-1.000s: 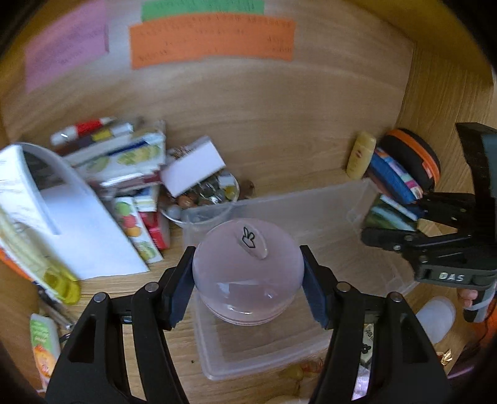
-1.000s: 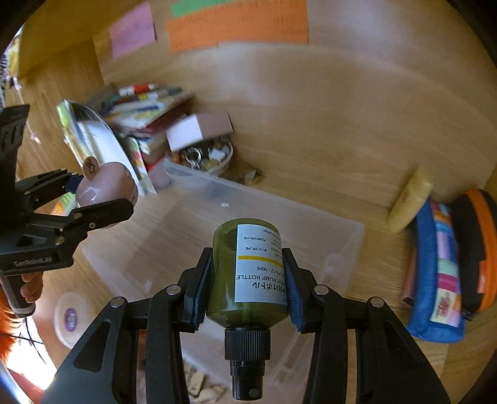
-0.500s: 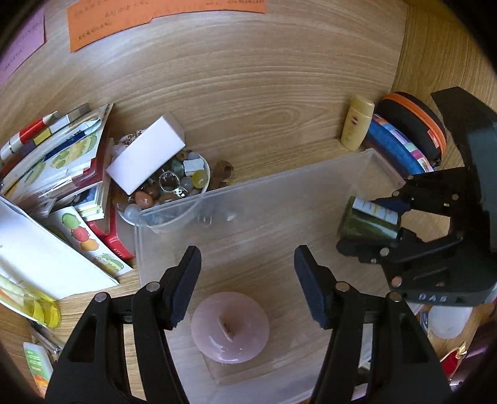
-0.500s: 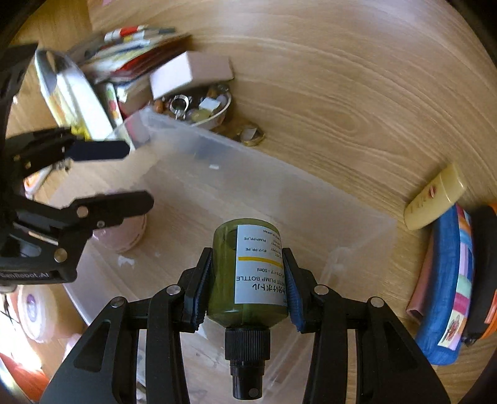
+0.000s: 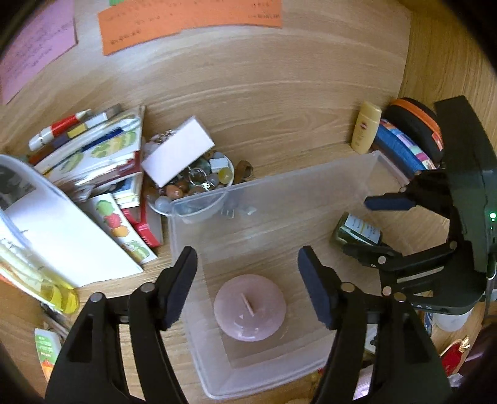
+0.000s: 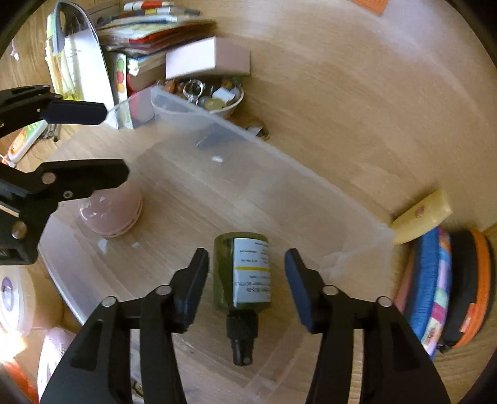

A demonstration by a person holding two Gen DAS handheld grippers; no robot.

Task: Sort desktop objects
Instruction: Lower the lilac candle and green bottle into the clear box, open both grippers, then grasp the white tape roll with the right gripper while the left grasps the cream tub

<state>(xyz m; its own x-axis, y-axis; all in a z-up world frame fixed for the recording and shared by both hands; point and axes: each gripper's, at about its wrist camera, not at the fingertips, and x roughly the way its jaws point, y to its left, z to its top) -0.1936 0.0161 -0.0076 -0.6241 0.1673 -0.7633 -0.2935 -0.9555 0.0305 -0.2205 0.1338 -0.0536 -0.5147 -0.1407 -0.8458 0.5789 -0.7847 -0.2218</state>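
Left gripper (image 5: 247, 281): jaws spread wide, nothing between the pads. It hangs over the near end of the clear bin (image 5: 198, 329). Pink dome (image 5: 249, 307) sits on the bin floor directly below the gap, flat side down, small stub on top, apart from both fingers.

Right gripper (image 6: 247, 284): jaws spread, gap on each side of the green bottle (image 6: 242, 273). Neither pad touches it. Bottle lies on its side on the bin floor, black cap toward the camera, white label up. In the left view the same bottle (image 5: 357, 231) lies at the bin's right end, just beside the lower finger of the right gripper (image 5: 369, 227).

Dome and bottle are well apart, at opposite ends of the bin. In the right view the dome (image 6: 113, 211) is partly hidden behind a finger of the left gripper (image 6: 116, 141).

Outside the bin, on the wooden desk (image 5: 279, 102):
- bowl (image 5: 198, 186) of small trinkets, touching the bin's far left corner, a white box (image 5: 178, 153) resting on top
- stack of booklets (image 5: 93, 152) left of the bowl, white sheet (image 5: 62, 236) over its near side
- yellow tube (image 5: 366, 127) beyond the far right corner, beside a blue pouch (image 5: 400, 146) and a black-and-orange case (image 5: 414, 119)
- 2 paper notes at the far edge: orange (image 5: 189, 23) and pink (image 5: 35, 51)
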